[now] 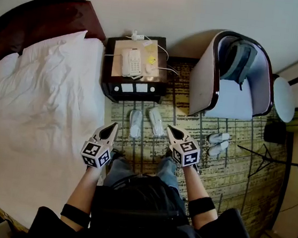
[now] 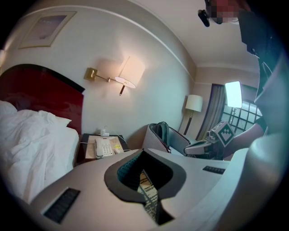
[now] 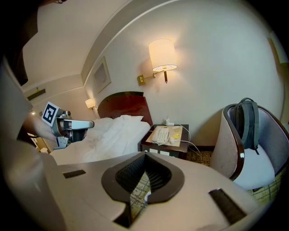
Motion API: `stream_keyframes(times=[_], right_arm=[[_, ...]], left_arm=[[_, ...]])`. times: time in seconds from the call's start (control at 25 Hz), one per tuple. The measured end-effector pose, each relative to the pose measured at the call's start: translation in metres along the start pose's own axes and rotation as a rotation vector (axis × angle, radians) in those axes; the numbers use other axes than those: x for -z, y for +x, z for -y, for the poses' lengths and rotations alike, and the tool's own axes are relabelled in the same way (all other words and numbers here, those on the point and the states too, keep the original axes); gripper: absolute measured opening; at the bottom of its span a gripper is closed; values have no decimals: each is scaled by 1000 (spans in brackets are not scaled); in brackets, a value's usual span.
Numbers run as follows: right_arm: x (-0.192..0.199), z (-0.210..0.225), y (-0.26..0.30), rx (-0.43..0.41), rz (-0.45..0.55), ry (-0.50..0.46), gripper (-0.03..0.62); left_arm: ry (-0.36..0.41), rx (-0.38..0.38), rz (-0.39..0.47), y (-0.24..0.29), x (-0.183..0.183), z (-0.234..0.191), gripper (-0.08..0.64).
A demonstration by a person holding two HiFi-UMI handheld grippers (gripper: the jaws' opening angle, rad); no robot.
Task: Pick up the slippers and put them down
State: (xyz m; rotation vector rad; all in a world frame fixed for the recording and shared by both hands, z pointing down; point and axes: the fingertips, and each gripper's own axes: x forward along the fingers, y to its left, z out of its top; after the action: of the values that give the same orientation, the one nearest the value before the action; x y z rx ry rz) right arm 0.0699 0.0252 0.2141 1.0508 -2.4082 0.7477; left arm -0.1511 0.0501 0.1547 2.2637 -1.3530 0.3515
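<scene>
A pair of white slippers [image 1: 135, 123] [image 1: 156, 121] lies side by side on the patterned carpet [image 1: 228, 174], just in front of the nightstand. A second white pair [image 1: 218, 144] lies to the right, beside the armchair. My left gripper [image 1: 113, 125] hovers shut and empty just left of the first pair. Shut and empty too, my right gripper [image 1: 170, 128] hangs just right of that pair. Neither touches a slipper. Both gripper views look over the shut jaws toward the wall, and the slippers are hidden below them.
A bed with white bedding [image 1: 38, 102] fills the left. The dark nightstand [image 1: 111, 79] carries a white phone [image 1: 131, 62] and cables. An armchair [image 1: 204, 85] holding a grey backpack [image 1: 238, 59] stands at the right, with a round white table [image 1: 284, 99] and a black stand [image 1: 265, 157] beyond.
</scene>
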Motion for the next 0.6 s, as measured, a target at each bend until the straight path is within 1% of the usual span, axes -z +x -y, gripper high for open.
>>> stream_keyframes(times=[0.2,0.36,0.48,0.6], right_arm=[[0,0,11,-10,-7,-1,2],[4,-2,24,-15,-19,8,2],[17,-2,39,-16,-32,29,2],[38,-5,63,-22,-56,42,2]], left_arm=[[-5,15,-23,10,4,-2,0],[1,47,-58,25,14,-2,0],[3,75,-104,40,30,-7,0],[-34,82,-161,54,57,-20,0]])
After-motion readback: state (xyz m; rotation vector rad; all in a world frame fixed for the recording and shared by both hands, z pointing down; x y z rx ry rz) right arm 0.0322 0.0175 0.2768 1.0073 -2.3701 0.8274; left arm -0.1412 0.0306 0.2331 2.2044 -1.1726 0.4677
